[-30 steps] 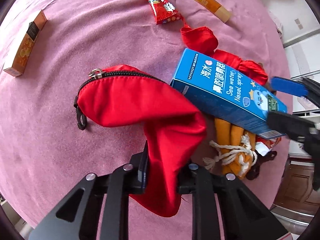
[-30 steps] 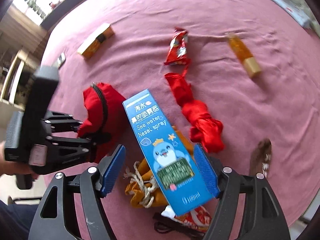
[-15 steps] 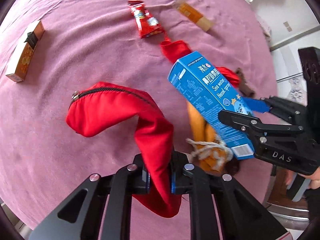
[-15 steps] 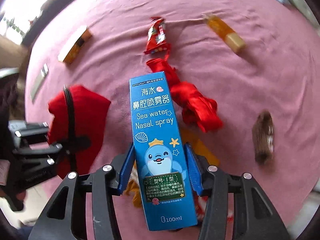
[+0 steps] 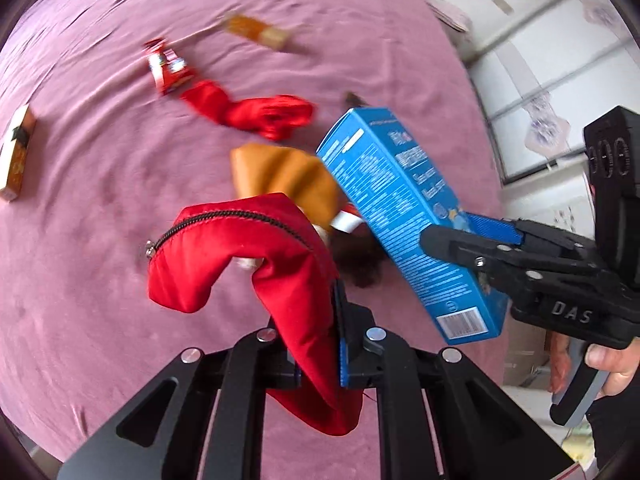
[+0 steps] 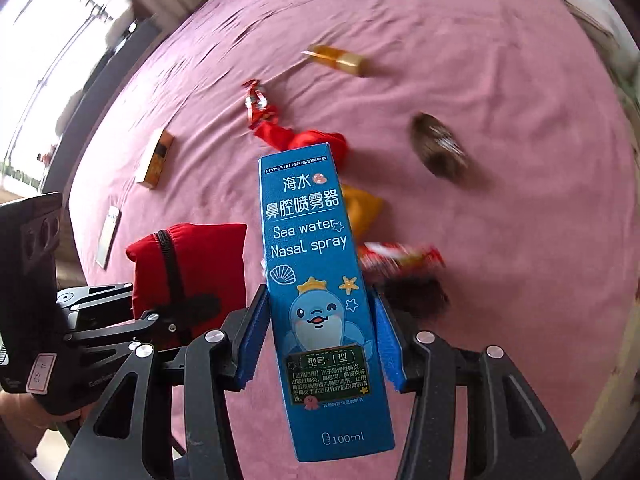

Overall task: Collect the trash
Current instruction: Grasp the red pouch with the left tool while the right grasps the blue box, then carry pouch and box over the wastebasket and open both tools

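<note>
My left gripper [image 5: 318,344] is shut on the edge of a red zip pouch [image 5: 256,248], holding it up off the pink cloth; the pouch also shows in the right wrist view [image 6: 188,264]. My right gripper [image 6: 316,336] is shut on a blue nasal spray box [image 6: 316,280], lifted above the cloth; the box also shows in the left wrist view [image 5: 404,208], just right of the pouch. An orange drawstring bag [image 5: 288,180] lies under them.
On the pink cloth [image 5: 100,260] lie a red snack wrapper [image 5: 168,68], a crumpled red cloth [image 5: 260,112], an amber tube [image 5: 256,32], an orange box [image 5: 16,156], a brown furry item [image 6: 440,148] and a flat silver object [image 6: 108,232].
The right gripper has lifted the blue box higher and swung it right of the pouch. The left gripper has raised the pouch, uncovering the orange bag.
</note>
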